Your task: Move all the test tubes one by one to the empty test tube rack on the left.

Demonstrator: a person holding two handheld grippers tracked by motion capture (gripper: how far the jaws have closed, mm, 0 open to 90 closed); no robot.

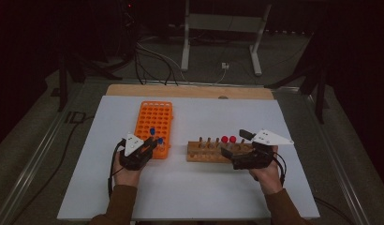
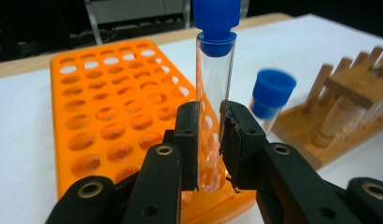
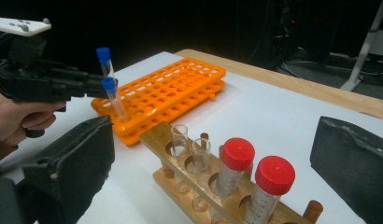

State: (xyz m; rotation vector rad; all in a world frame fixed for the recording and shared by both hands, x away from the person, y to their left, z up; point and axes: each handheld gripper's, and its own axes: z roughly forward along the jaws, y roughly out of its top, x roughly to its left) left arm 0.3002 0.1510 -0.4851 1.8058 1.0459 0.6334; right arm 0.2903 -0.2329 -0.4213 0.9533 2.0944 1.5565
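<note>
My left gripper is shut on a clear tube with a blue cap, held upright at the near edge of the orange rack. Whether its bottom sits in a hole I cannot tell. A second blue-capped tube stands in the rack just beyond. In the high view the left gripper is at the orange rack's near right corner. My right gripper stands open, one jaw on each side of the wooden rack, around two red-capped tubes. Two empty clear tubes stand beside them.
The white tabletop has free room in front of both racks and at the far right. A wooden board edge runs along the back. Beyond it are cables and a metal stand on the floor.
</note>
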